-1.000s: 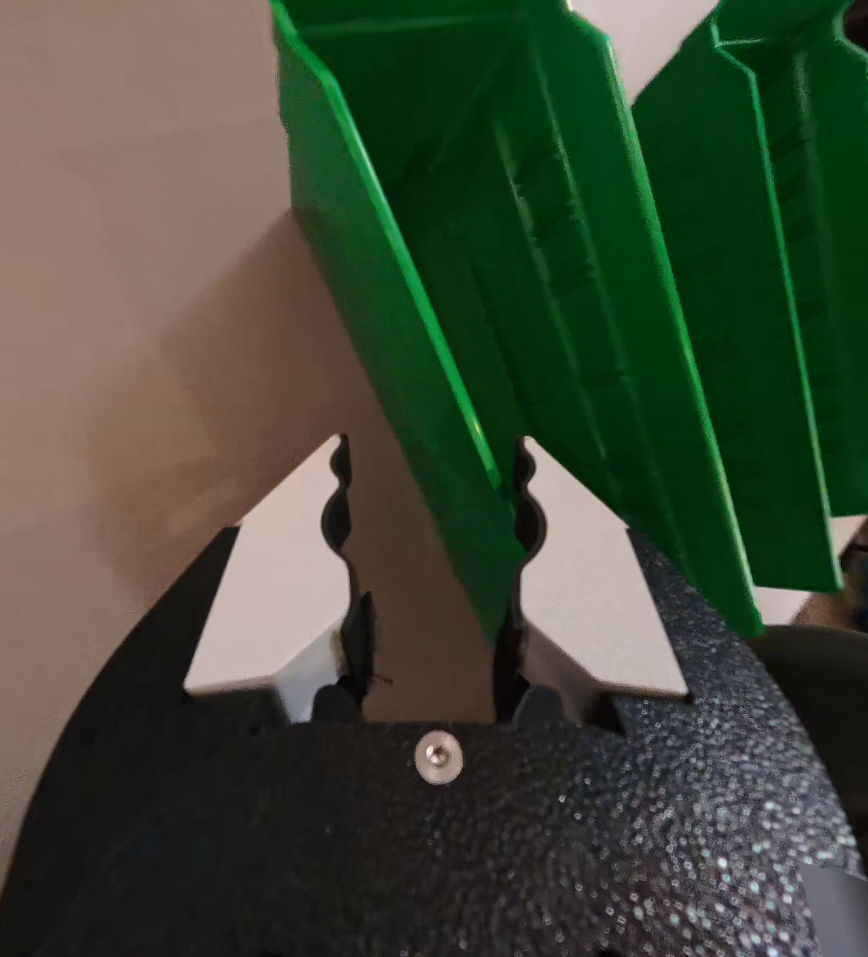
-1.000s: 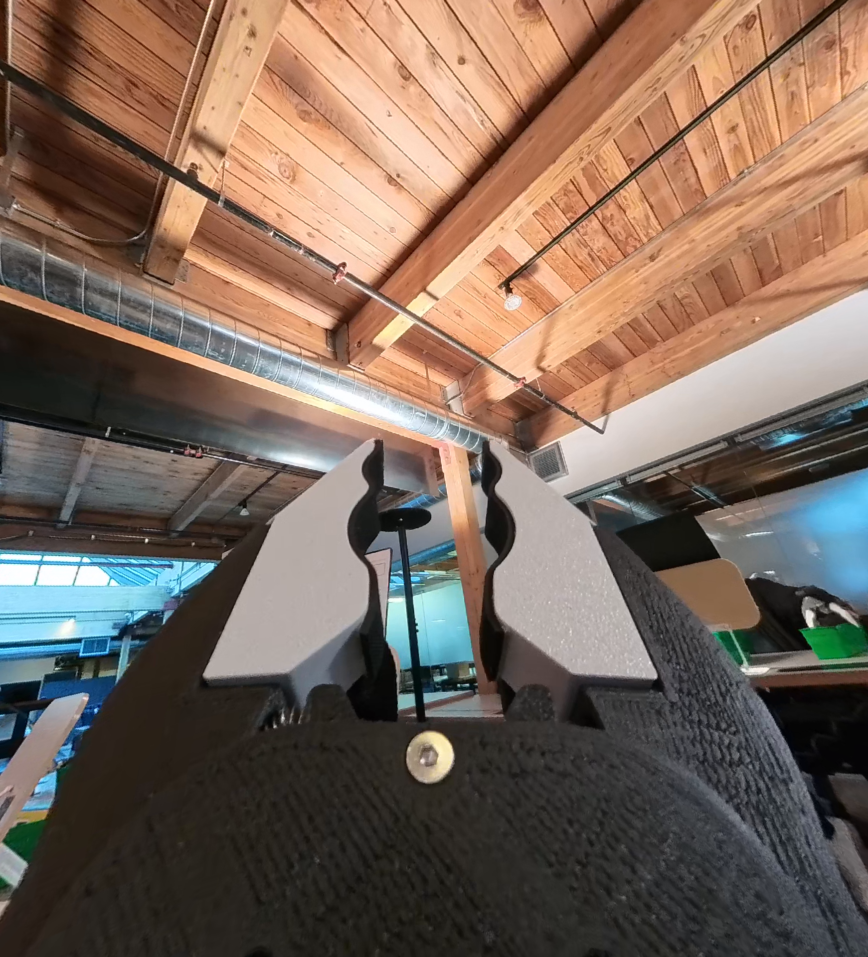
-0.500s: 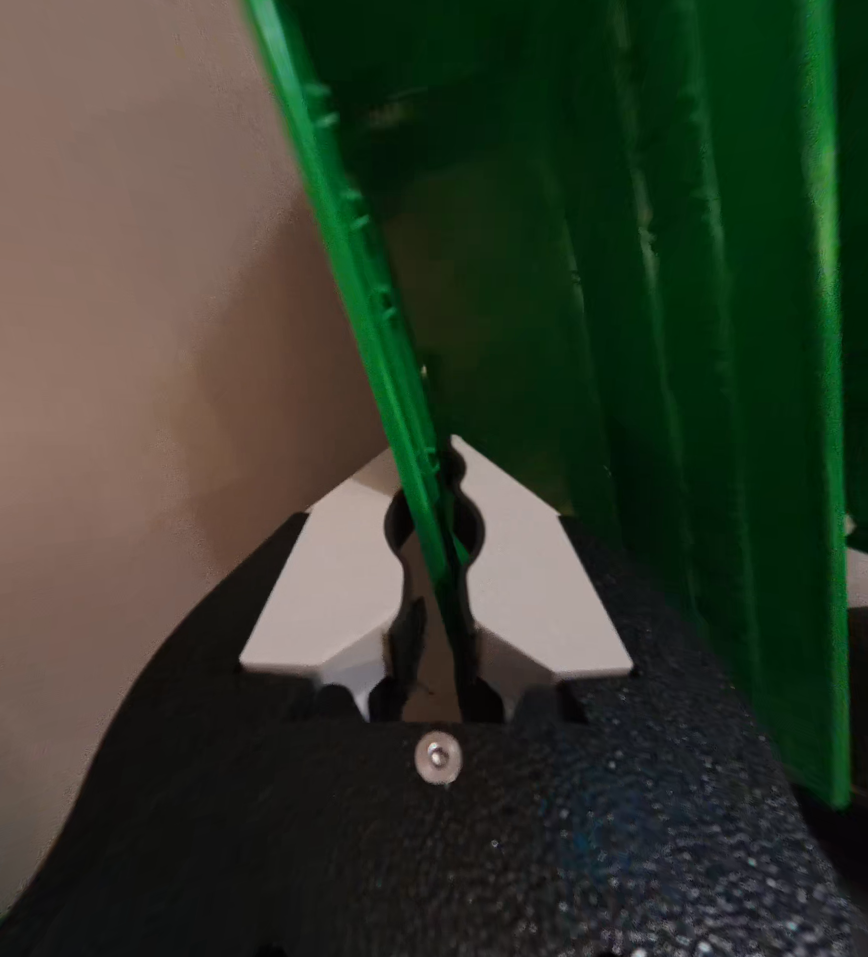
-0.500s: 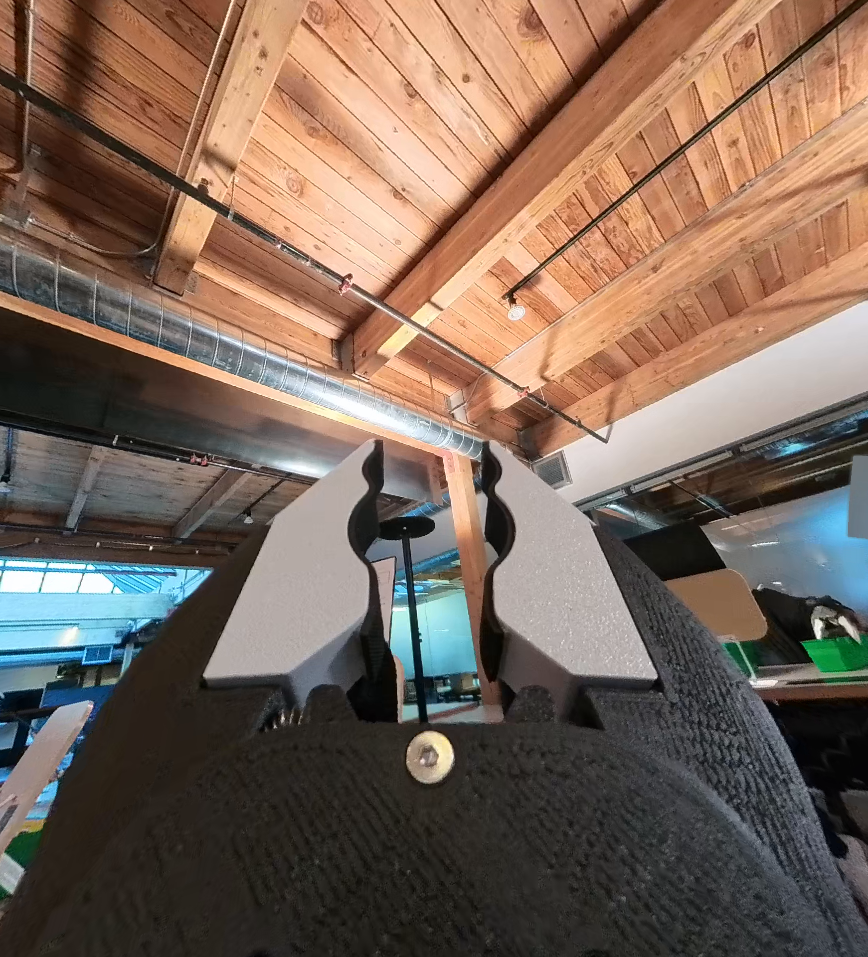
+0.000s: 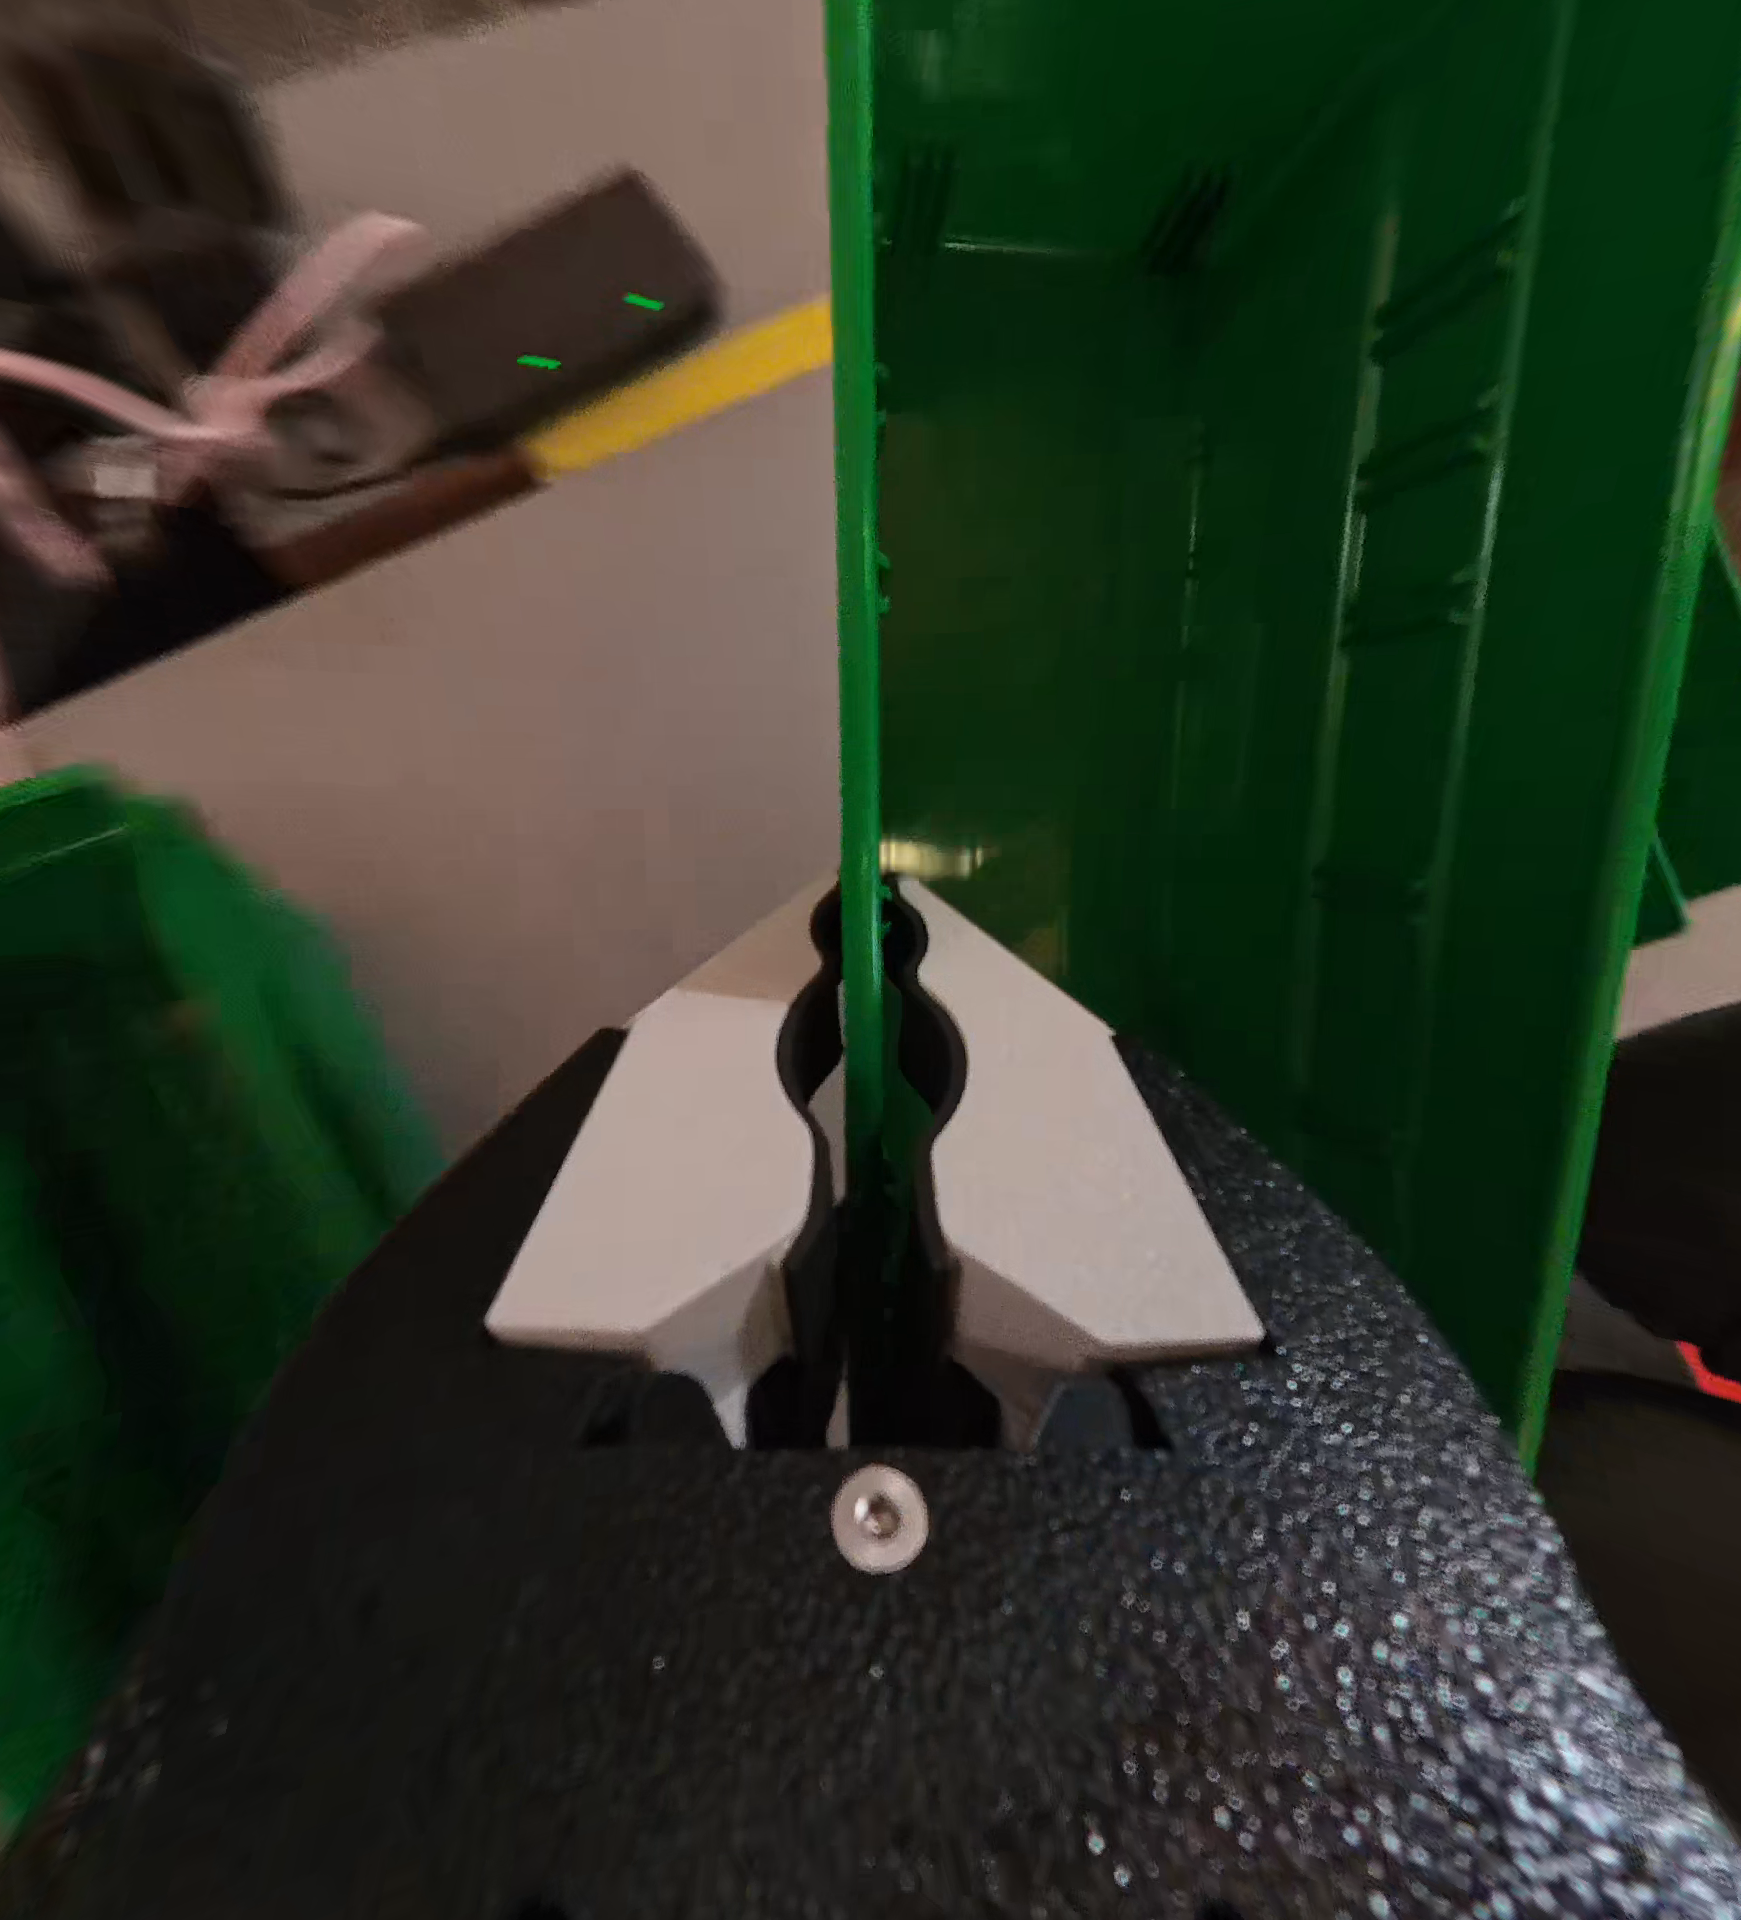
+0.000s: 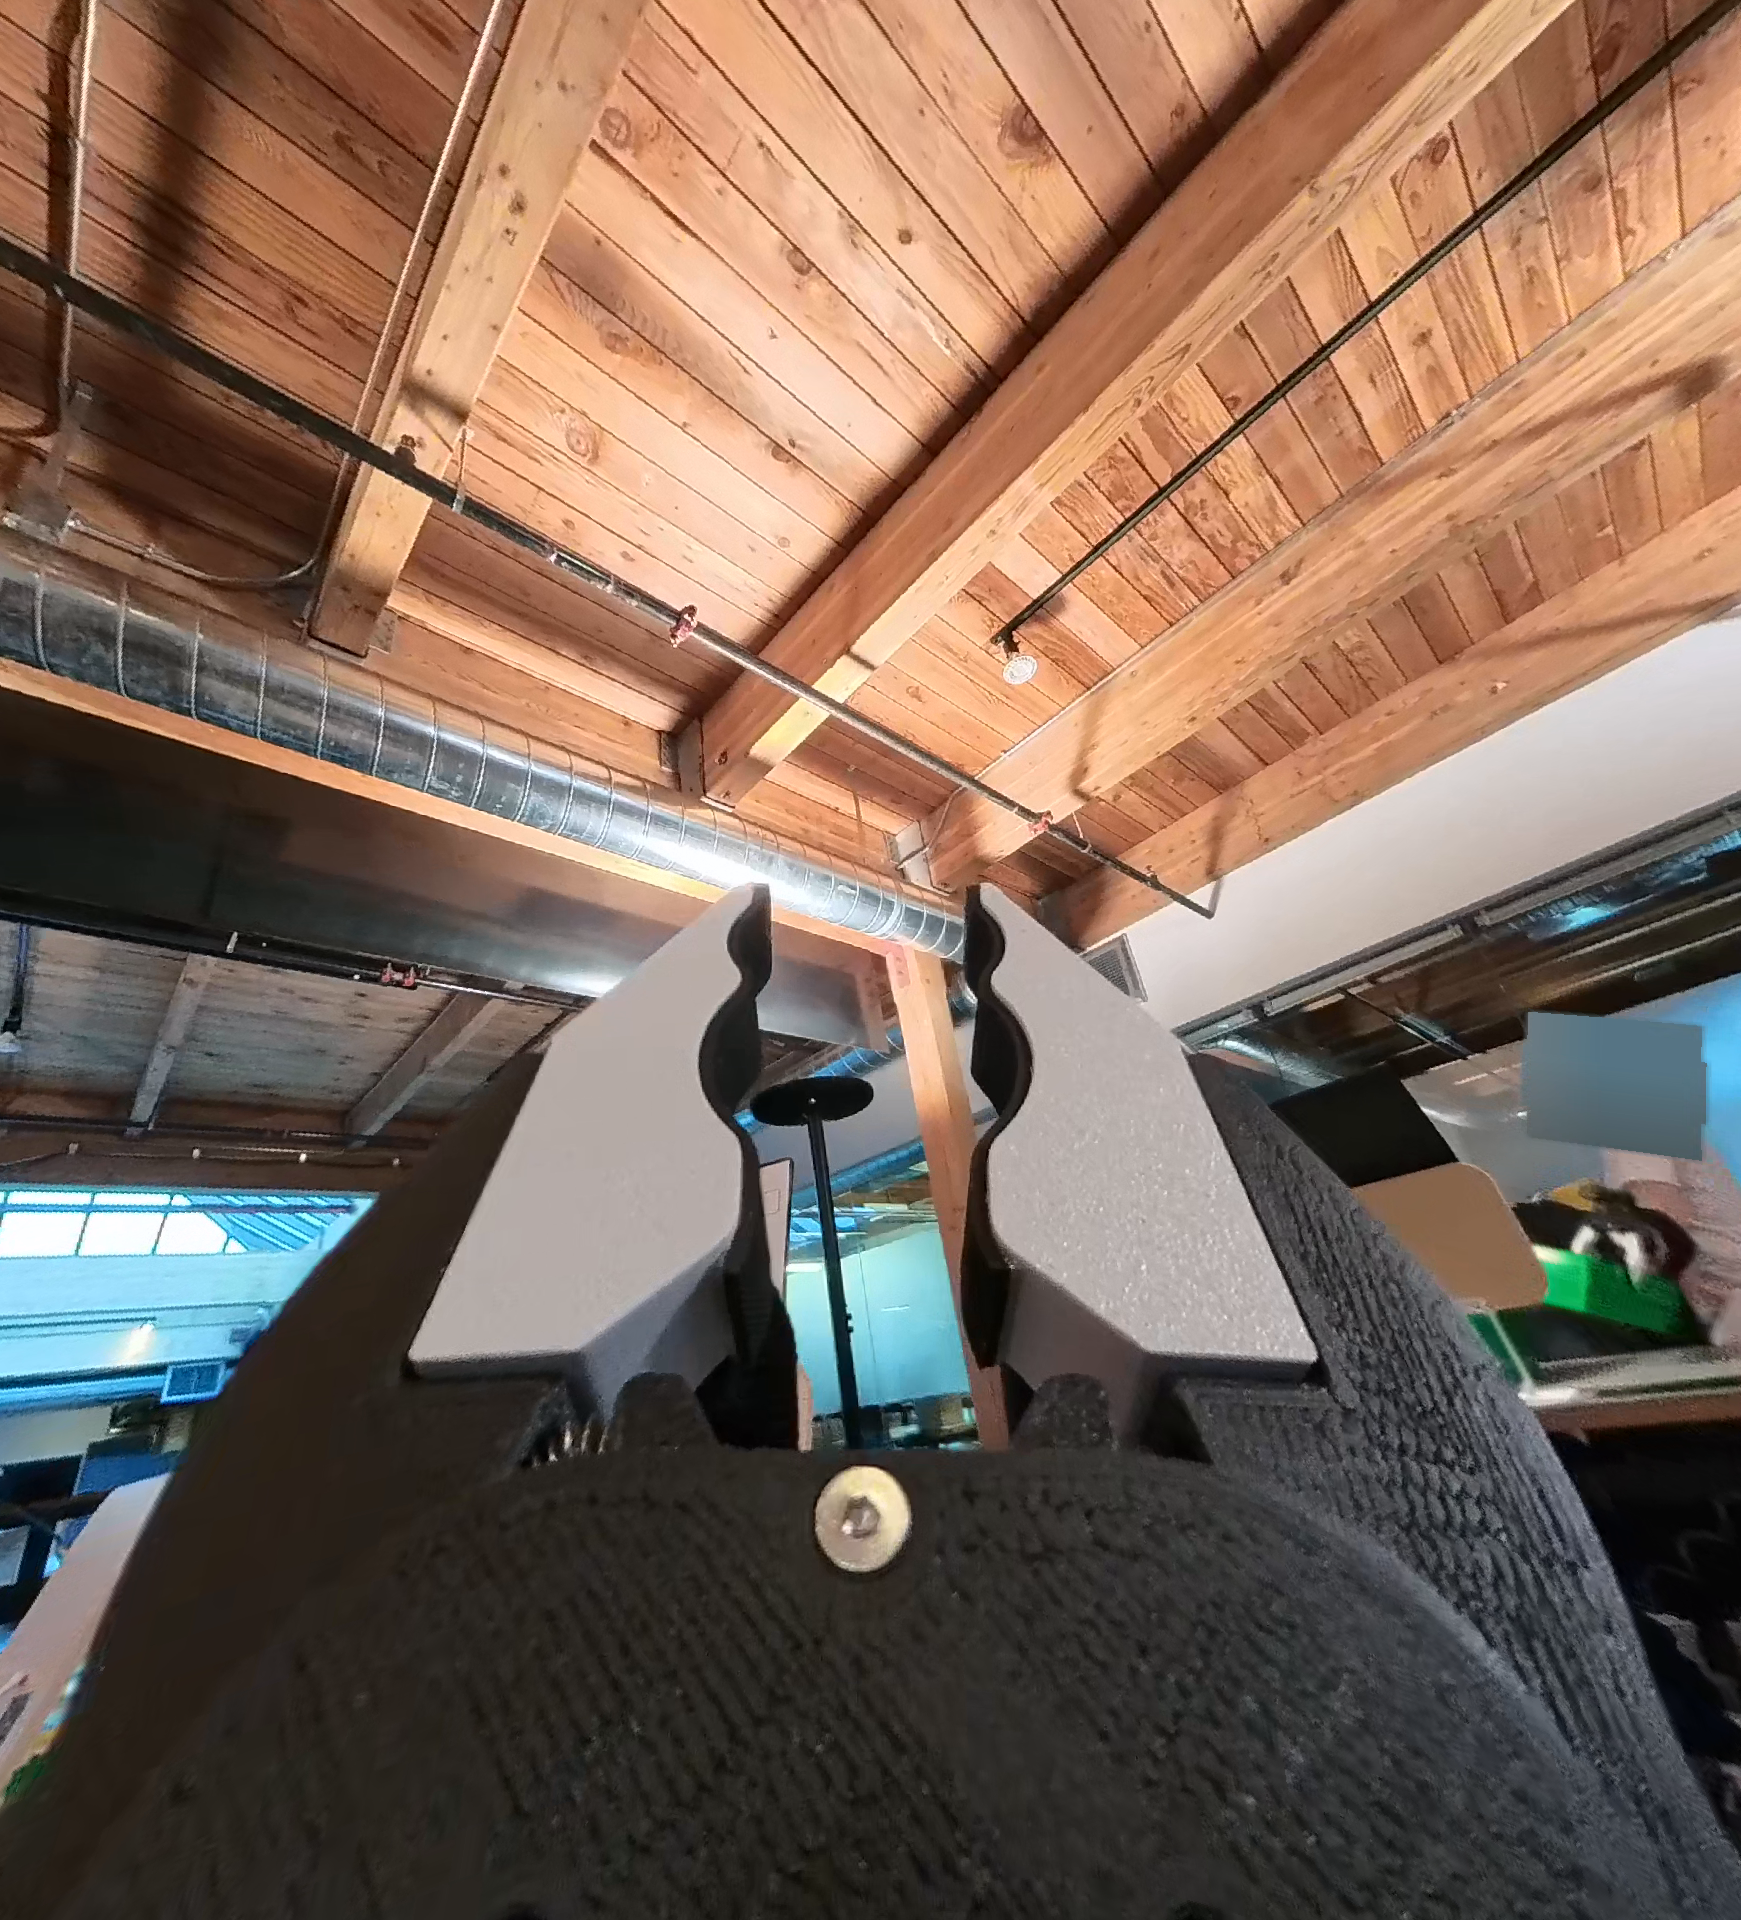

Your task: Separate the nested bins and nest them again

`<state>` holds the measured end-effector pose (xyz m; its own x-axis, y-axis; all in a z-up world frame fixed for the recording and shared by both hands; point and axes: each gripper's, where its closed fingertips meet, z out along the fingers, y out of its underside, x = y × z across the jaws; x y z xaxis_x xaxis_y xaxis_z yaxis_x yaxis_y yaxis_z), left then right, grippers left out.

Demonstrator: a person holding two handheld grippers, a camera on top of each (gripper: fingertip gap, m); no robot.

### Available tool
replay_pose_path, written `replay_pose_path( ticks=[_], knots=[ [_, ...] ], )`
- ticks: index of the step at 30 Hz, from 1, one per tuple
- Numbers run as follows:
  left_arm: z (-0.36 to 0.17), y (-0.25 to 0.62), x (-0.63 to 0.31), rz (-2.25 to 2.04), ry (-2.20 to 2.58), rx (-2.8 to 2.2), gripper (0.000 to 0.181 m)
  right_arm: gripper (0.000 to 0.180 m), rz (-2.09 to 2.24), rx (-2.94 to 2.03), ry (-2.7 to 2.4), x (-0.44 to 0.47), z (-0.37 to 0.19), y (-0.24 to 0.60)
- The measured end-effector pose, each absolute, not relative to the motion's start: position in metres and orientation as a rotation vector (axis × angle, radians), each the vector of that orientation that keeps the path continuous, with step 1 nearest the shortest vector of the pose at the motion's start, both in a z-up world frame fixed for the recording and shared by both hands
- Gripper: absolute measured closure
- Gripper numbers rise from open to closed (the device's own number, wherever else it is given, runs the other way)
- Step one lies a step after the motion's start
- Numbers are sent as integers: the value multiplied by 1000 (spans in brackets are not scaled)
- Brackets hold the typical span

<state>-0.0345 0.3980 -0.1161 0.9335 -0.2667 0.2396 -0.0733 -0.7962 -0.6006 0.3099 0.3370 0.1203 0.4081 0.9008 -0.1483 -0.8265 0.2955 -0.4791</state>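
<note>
My left gripper (image 5: 861, 904) is shut on the thin side wall of a green bin (image 5: 1209, 623), which fills the upper right of the left wrist view, held off the table. A second green bin (image 5: 66, 1091), blurred, sits at the left edge. Part of a third green bin (image 5: 1739, 769) shows behind the held one at the right. My right gripper (image 6: 866, 904) is open and empty. It points up at a wooden ceiling, away from the bins.
The beige table (image 5: 554, 707) lies under the bins. A dark box with green lights (image 5: 533, 301), pale cables (image 5: 118, 395) and a yellow strip (image 5: 679, 395) lie at its far left edge. In the right wrist view, a distant desk holds a green bin (image 6: 1604, 1314).
My left gripper closed on the bin's wall and lifted and turned it; the table edge, box and another bin at the left came into view. The right gripper stayed open, shifting slightly.
</note>
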Motion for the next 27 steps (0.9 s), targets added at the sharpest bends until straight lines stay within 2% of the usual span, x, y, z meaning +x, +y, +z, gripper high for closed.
replay_pose_path(
  ticks=[3,6,13,18,27],
  knots=[
    [-82,374,-111,-276,58,-2450,178,144,1175,-538,-159,308,120,339],
    [-72,346,-169,-213,-101,-2475,178,144,1183,-539,-166,305,120,339],
    [-108,300,-247,-32,-323,-2636,178,144,1182,-536,-180,302,121,335],
    [-141,298,-244,-140,-361,-2689,179,144,1183,-533,-174,304,120,336],
    [-167,312,-241,-114,-338,-2731,179,144,1182,-535,-172,305,120,337]
  ],
)
